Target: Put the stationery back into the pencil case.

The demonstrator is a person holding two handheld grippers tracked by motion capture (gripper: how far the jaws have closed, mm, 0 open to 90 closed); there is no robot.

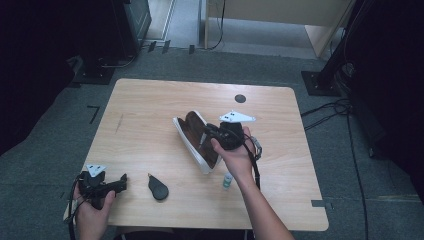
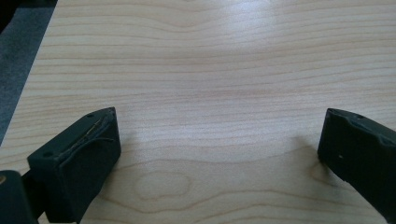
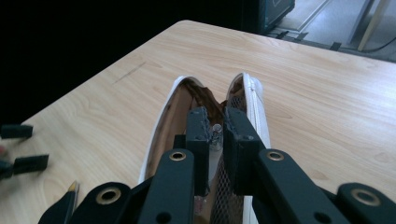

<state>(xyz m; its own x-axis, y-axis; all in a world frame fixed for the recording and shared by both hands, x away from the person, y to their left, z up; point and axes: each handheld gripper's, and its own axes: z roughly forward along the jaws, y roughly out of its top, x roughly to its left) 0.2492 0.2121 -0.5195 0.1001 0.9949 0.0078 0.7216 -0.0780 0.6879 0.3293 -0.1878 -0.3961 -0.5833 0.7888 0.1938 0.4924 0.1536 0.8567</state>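
Right gripper [image 3: 215, 126], jaws narrowed on what may be a small clear vial, reaches into the open brown white-edged zip pouch [image 1: 196, 140] mid-table, likely loading it; left gripper [image 2: 217, 144] waits wide open; next, release inside

From above, my table [image 1: 150, 115] is evenly lit and its surroundings fall to near black at both sides. The picture is soft and grainy. In my left gripper view a pale sheen lies across the far wood, perhaps from an overhead lamp, and my jaws cast faint shadows. In my right gripper view the near jaws blur, and the left background is pure black.
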